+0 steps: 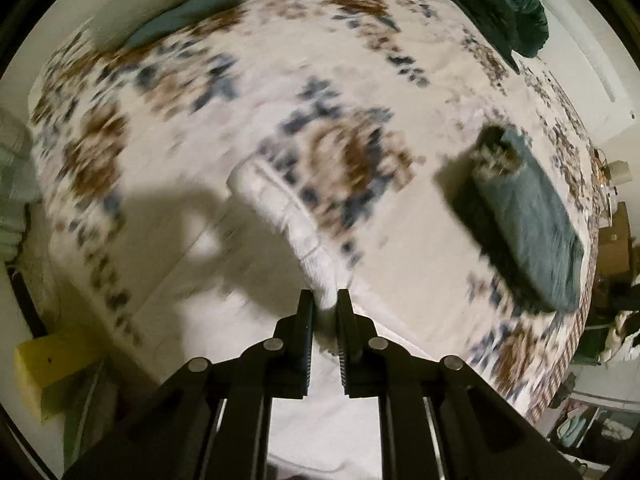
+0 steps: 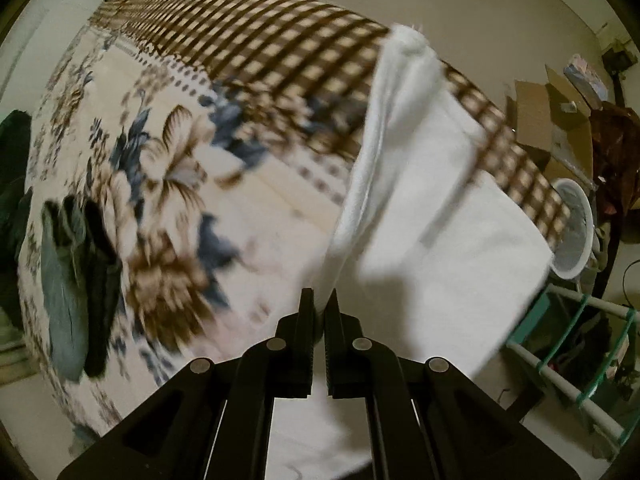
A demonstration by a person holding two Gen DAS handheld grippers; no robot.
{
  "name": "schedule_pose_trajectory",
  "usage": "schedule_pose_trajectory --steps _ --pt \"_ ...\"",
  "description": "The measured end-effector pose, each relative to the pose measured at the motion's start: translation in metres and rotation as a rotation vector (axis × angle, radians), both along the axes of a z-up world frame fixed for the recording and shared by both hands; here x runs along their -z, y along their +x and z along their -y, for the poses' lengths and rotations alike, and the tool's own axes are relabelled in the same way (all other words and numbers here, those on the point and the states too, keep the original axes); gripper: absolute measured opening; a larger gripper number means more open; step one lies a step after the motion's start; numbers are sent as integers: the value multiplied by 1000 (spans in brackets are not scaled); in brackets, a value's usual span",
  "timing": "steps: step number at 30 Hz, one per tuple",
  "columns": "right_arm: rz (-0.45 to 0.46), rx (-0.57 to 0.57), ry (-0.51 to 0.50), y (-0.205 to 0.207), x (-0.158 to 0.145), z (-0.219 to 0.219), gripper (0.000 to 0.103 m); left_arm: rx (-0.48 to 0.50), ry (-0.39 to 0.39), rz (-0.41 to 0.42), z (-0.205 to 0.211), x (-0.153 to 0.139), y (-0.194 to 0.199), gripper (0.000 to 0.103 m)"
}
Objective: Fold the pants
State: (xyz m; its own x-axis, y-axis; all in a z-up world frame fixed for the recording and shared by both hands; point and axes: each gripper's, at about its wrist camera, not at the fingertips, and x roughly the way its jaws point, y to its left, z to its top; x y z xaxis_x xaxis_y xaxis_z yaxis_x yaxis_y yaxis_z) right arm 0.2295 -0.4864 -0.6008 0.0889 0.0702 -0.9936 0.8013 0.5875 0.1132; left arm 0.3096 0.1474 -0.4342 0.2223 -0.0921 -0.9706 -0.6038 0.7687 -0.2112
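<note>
White pants point(image 2: 432, 216) hang over the floral bedspread point(image 1: 280, 60), draping past its checked border toward the floor. Left gripper point(image 1: 325, 308) and right gripper point(image 2: 319, 304) each pinch an edge. Folded grey clothes point(image 1: 528, 216) lie well apart.

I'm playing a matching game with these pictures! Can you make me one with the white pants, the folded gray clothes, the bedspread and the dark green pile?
Things:
1. white pants
2. folded gray clothes
3. bedspread
4. dark green pile

States:
A. flowery, brown and blue
B. bunched at the bed's far edge
C. pinched by both tools
D. lying flat on the bed, untouched

Pairs: 1-C, 2-D, 3-A, 4-B
</note>
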Motion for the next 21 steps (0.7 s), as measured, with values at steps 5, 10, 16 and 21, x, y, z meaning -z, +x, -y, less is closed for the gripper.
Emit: schedule_pose_trajectory --steps 5,10,16,21 --pt "-36 -37 -12 -85 11 6 4 -29 23 -90 -14 49 -77 6" --pt "-134 -51 -15 -137 68 1 4 -47 28 -247 -15 136 -120 6" --pt "-167 -27 -3 -169 111 4 4 -73 48 -264 -33 163 -135 6" --pt "-197 -9 67 -168 109 8 25 -57 58 -229 -41 134 -141 8"
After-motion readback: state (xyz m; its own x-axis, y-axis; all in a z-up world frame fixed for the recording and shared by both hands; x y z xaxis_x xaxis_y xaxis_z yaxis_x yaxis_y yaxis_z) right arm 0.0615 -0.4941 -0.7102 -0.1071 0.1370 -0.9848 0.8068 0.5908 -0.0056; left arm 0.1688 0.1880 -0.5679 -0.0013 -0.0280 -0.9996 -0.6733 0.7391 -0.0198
